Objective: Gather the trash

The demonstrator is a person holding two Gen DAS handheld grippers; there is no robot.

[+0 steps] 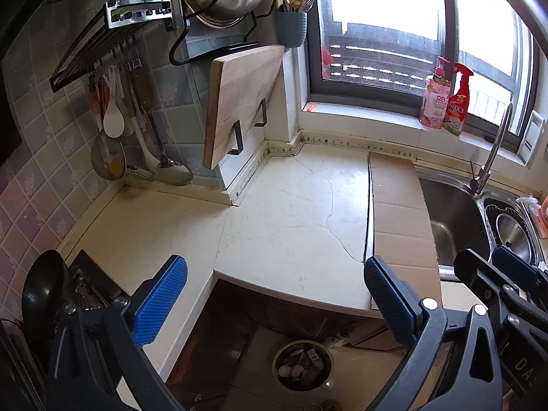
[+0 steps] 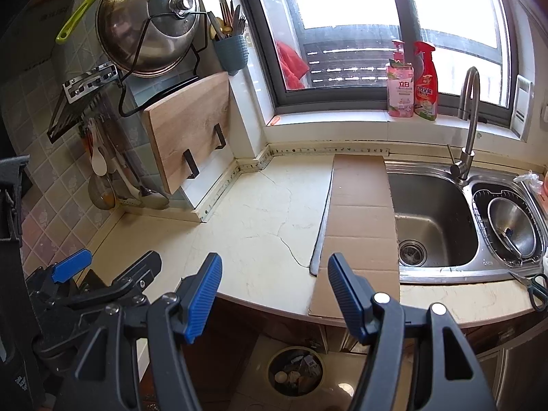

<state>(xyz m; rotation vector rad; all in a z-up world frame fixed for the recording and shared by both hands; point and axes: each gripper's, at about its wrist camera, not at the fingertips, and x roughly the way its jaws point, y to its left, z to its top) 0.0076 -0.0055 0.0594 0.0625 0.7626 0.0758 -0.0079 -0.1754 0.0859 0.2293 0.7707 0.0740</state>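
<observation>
1. Two black grippers with blue ribbed pads hang over the counter's front edge: the left gripper and the right gripper; each stands with its jaws wide apart and nothing between them.
2. One round bin of trash sits on the floor below the counter edge, under both grippers; its contents are too small to make out.
3. One flat brown cardboard sheet lies on the cream cracked countertop, overlapping the left rim of the steel sink; two bottles stand on the sill, a pink one touching a red one.
4. The countertop between the wooden cutting board and the cardboard is bare and open.
5. One pair of scissors is cut off at the right edge.
</observation>
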